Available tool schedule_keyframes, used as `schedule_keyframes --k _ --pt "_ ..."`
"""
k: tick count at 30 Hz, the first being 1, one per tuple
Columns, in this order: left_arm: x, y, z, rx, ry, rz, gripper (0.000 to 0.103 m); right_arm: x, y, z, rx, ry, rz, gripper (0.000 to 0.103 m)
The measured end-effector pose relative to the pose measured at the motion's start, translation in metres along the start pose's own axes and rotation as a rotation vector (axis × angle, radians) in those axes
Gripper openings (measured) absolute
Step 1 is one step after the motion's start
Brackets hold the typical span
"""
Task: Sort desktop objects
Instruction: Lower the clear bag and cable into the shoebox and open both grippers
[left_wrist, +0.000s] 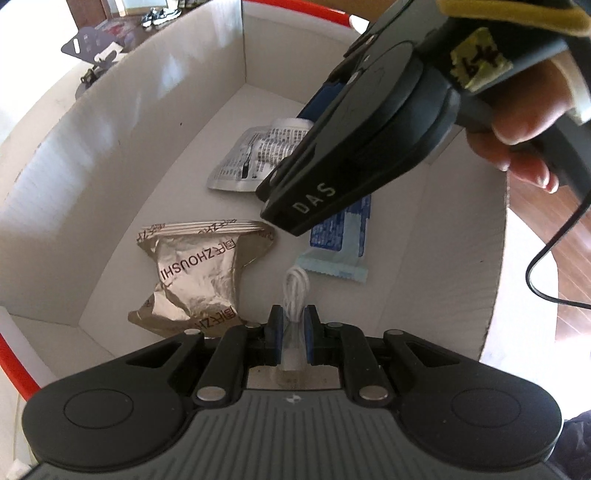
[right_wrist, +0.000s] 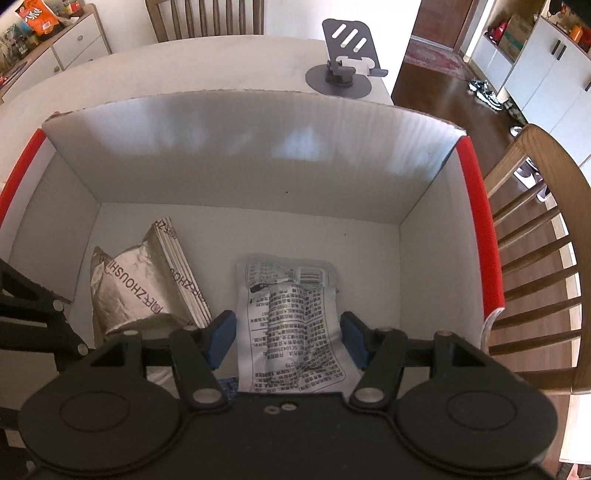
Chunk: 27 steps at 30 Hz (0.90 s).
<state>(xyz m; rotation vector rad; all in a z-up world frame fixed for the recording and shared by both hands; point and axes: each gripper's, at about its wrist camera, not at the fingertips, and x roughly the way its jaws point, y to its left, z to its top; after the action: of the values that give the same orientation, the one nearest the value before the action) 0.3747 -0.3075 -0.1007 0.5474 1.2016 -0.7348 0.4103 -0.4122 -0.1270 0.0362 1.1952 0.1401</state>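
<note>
Both grippers hang over an open white cardboard box (left_wrist: 147, 129) (right_wrist: 258, 147) with a red rim. My left gripper (left_wrist: 293, 317) is shut on a small white coiled cord (left_wrist: 294, 291) in a clear bag, just above the box floor. My right gripper (right_wrist: 286, 325) (left_wrist: 280, 199) is shut on a silver printed packet (right_wrist: 288, 317) (left_wrist: 243, 162), which sticks out past its blue pads. On the box floor lie a bronze foil packet (left_wrist: 199, 273) (right_wrist: 136, 291) and a blue-and-white packet (left_wrist: 340, 229), the latter partly hidden under the right gripper.
The box stands on a pale table (right_wrist: 184, 66) with a dark phone stand (right_wrist: 345, 62) (left_wrist: 92, 40) behind it. A wooden chair (right_wrist: 535, 240) is close to the box's right side. A black cable (left_wrist: 546, 266) hangs from the right gripper.
</note>
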Motion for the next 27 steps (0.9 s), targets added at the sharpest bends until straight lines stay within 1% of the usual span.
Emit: schedule_keyframes --k 7,10,12,19,22,27 --pt "0.002 0.001 0.000 -0.002 0.006 0.000 0.010 0.001 -0.001 -0.001 0.003 0.005 0.016 0.063" --pt "-0.002 0.002 0.000 -0.009 -0.006 -0.008 0.010 -0.001 -0.002 0.000 0.010 -0.005 0.018 0.067" --pt "-0.005 0.002 -0.001 -0.014 -0.017 -0.007 0.010 -0.002 -0.003 0.000 0.012 -0.008 0.019 0.073" --pt "-0.027 0.009 -0.008 -0.072 -0.086 -0.021 0.011 -0.018 -0.004 0.001 0.027 -0.048 0.045 0.077" --pt "-0.038 0.004 -0.016 -0.093 -0.115 -0.019 0.011 -0.026 -0.003 0.001 0.034 -0.064 0.055 0.078" --pt "-0.056 -0.002 -0.017 -0.104 -0.161 -0.014 0.011 -0.041 -0.005 -0.005 0.055 -0.096 0.083 0.078"
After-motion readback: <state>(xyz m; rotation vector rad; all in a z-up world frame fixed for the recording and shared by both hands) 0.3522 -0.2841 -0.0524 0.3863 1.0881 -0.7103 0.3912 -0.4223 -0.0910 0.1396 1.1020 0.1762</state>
